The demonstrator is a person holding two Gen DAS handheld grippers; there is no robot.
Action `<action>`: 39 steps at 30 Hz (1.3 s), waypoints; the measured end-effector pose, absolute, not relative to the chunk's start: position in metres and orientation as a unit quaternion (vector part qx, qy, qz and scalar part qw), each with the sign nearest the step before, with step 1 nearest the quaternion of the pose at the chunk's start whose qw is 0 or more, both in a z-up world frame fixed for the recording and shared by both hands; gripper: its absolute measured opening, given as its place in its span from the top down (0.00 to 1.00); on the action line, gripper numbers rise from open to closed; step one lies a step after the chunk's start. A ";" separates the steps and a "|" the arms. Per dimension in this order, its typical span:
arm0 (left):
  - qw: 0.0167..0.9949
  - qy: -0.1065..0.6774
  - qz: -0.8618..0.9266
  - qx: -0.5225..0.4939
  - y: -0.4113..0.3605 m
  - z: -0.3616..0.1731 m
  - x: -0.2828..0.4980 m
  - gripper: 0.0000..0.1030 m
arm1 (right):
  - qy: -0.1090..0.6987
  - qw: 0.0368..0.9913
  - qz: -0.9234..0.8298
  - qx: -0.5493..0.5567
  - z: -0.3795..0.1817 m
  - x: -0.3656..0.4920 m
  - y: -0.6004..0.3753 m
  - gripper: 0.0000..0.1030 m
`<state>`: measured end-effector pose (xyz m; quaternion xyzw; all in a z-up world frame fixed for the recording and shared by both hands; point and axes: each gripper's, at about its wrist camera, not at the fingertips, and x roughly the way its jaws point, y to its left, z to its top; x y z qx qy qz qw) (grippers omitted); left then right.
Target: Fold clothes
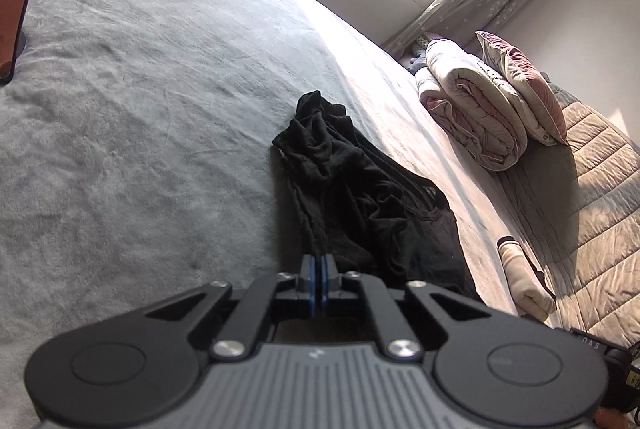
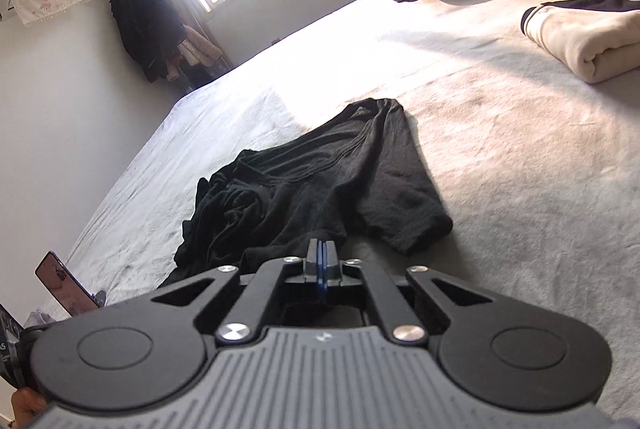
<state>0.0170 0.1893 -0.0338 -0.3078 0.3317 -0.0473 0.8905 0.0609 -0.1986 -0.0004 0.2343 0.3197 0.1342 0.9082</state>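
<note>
I find both my left gripper (image 1: 319, 263) and right gripper (image 2: 321, 256) pinched closed at the near edge of the crumpled black garment (image 2: 320, 181) on the bed (image 1: 120, 109), apparently nipping its hem to spread it for folding.

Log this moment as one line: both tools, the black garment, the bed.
left tool: shut on black garment edge | right tool: shut on black garment edge | garment: crumpled on bed, unfolded
</note>
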 end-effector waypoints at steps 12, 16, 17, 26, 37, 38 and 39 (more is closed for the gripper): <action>0.870 0.400 -0.018 -0.288 0.210 -0.048 0.012 0.97 | 0.367 0.894 0.140 0.216 -0.018 0.066 -0.210 0.87; 0.867 0.412 -0.045 -0.275 0.206 -0.054 0.013 0.96 | 0.399 0.879 0.164 0.202 -0.029 0.072 -0.193 0.85; 0.869 0.411 -0.046 -0.272 0.205 -0.055 0.013 0.96 | 0.405 0.877 0.170 0.196 -0.031 0.073 -0.188 0.80; 0.869 0.413 -0.045 -0.269 0.201 -0.061 0.027 0.93 | 0.422 0.879 0.176 0.133 -0.046 0.079 -0.156 0.55; 0.902 0.363 -0.080 -0.218 0.183 -0.031 0.010 0.97 | 0.382 0.901 0.172 0.109 -0.027 0.077 -0.153 0.91; 0.906 0.354 -0.086 -0.217 0.182 -0.027 0.007 0.97 | 0.377 0.903 0.170 0.115 -0.023 0.076 -0.156 0.91; 0.907 0.349 -0.092 -0.217 0.182 -0.023 0.004 0.97 | 0.373 0.905 0.168 0.120 -0.020 0.075 -0.159 0.91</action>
